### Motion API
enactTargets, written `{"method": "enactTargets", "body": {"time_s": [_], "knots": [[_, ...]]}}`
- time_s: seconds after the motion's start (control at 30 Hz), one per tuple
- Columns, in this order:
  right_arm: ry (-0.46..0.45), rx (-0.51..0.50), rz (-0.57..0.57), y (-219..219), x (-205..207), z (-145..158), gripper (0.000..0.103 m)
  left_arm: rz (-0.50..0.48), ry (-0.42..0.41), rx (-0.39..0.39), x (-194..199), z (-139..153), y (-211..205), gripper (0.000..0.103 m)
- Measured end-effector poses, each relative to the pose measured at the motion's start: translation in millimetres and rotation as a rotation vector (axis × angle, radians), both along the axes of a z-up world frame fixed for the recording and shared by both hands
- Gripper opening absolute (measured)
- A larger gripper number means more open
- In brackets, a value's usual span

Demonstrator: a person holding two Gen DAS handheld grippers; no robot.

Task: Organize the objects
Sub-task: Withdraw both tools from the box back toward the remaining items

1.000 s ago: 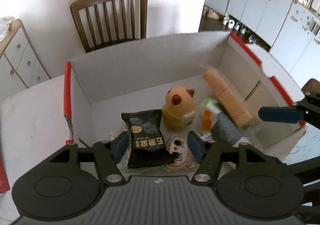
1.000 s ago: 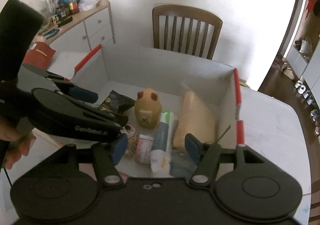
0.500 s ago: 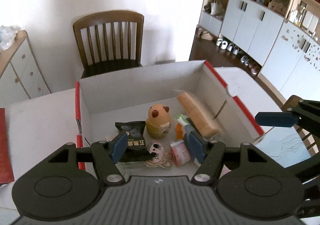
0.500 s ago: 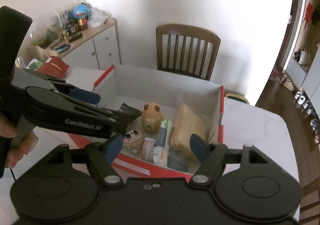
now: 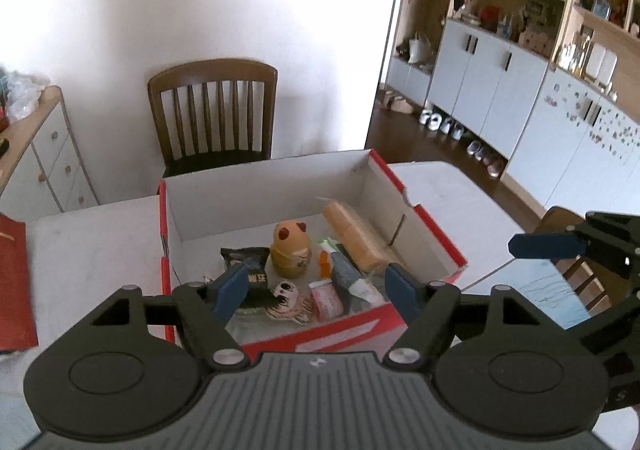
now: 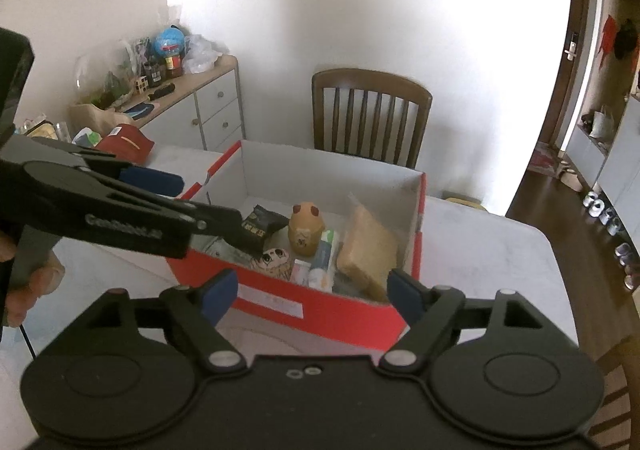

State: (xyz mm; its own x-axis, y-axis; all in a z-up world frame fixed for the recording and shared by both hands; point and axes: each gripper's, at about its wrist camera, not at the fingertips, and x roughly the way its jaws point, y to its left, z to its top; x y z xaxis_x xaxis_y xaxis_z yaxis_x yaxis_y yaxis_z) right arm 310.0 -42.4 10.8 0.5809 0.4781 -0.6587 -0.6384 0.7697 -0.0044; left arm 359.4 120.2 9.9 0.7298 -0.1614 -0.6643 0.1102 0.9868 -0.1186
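The red box (image 5: 420,210) sits in the middle of both frames on the white bench (image 5: 88,234), open at the top. Inside lie a tan bear figure (image 5: 289,250), a black snack packet (image 5: 245,255) to its left, a long tan block (image 5: 354,238) to its right, and a cartoon-face pouch (image 5: 289,300) with small tubes along the near wall.

The left claw (image 5: 316,290) stands at lower centre of its frame, above the box's near wall; its jaws have just been opening and are wide, with nothing gripped. The right claw (image 6: 308,290) hangs in front of the box's near red wall, jaws likewise just opened wide and empty. A wooden chair (image 6: 370,114) stands behind the box.
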Motion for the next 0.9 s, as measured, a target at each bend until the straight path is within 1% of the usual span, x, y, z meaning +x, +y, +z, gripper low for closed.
{"method": "enactTargets", "body": {"time_s": [0.13,0.3,0.33,0.47,0.5,0.57,0.6,0.8,0.87,0.9], "knots": [[0.004,0.015,-0.004,-13.8,-12.0,1.3,0.087,-0.002,-0.016,-0.022,-20.5,3.7,-4.2,0.079],[0.003,0.030,-0.019,-28.2,-26.3,0.9,0.094,-0.010,-0.029,-0.021,-46.1,4.4,-11.4,0.080],[0.000,0.032,-0.022,-30.4,-28.7,0.4,0.096,-0.007,-0.030,-0.028,-51.7,3.7,-12.1,0.080],[0.001,0.037,-0.033,-40.5,-37.8,-3.6,0.098,0.006,-0.017,-0.070,-70.4,-1.7,-12.1,0.080],[0.006,0.038,-0.036,-42.7,-40.2,-5.7,0.098,0.007,-0.013,-0.076,-74.9,-3.6,-12.9,0.080],[0.017,0.041,-0.042,-46.8,-44.3,-10.4,0.100,0.017,-0.011,-0.081,-86.2,-9.2,-15.0,0.084],[0.024,0.040,-0.046,-48.5,-46.0,-13.7,0.101,0.023,-0.010,-0.086,-91.7,-12.2,-15.7,0.084],[0.065,0.021,-0.056,-57.0,-58.3,-34.3,0.101,0.040,0.023,-0.107,-121.9,-35.2,-20.1,0.086],[0.077,0.012,-0.056,-58.1,-62.2,-40.6,0.101,0.049,0.042,-0.120,-132.9,-46.0,-20.3,0.093],[0.083,0.008,-0.058,-58.5,-64.0,-43.9,0.101,0.053,0.049,-0.125,-137.0,-50.0,-20.8,0.095]]}}
